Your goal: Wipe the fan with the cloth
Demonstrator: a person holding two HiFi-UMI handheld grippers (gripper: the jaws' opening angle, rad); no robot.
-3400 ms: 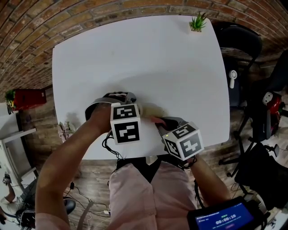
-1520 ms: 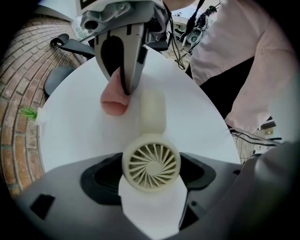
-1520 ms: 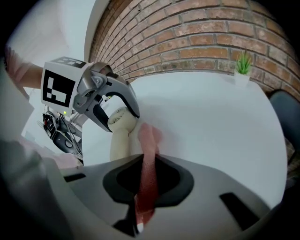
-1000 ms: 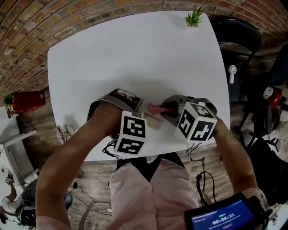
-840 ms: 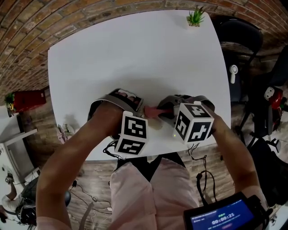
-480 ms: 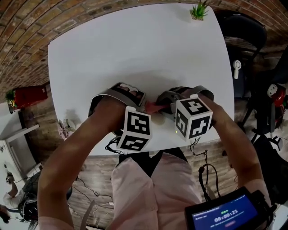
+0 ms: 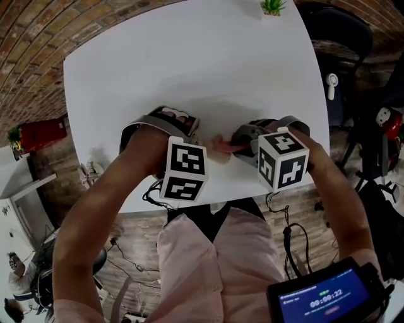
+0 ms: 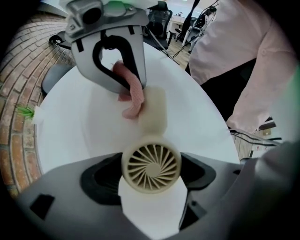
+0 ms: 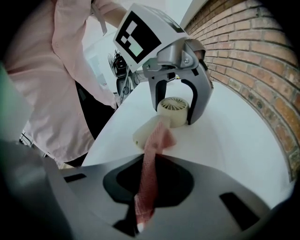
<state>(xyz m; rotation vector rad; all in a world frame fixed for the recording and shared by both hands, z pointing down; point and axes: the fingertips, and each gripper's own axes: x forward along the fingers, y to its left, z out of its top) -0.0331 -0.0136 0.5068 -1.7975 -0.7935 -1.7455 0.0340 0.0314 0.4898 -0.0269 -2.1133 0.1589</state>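
A small cream fan [image 8: 153, 111] lies on the white table [image 7: 189, 63]. Its round grille head sits between the jaws of my left gripper [image 8: 151, 176], which is shut on it. The fan's body points away toward my right gripper [image 8: 108, 51]. My right gripper [image 9: 149, 174] is shut on a pink cloth [image 9: 157, 138], whose free end drapes onto the fan's body [image 9: 149, 129]. From the head view, the cloth [image 7: 222, 144] bridges the gap between the left gripper [image 7: 191, 134] and the right gripper [image 7: 236, 141]; the fan [image 7: 218, 157] is mostly hidden there.
A small potted plant [image 7: 273, 6] stands at the table's far right corner. A black chair [image 7: 341, 38] and a white hand-held item [image 7: 332, 85] are to the right of the table. The table's front edge runs just under the grippers.
The right gripper has swung from in front of the body out to the fan's right side, carrying the cloth onto the fan. The left gripper stayed on the fan's head.
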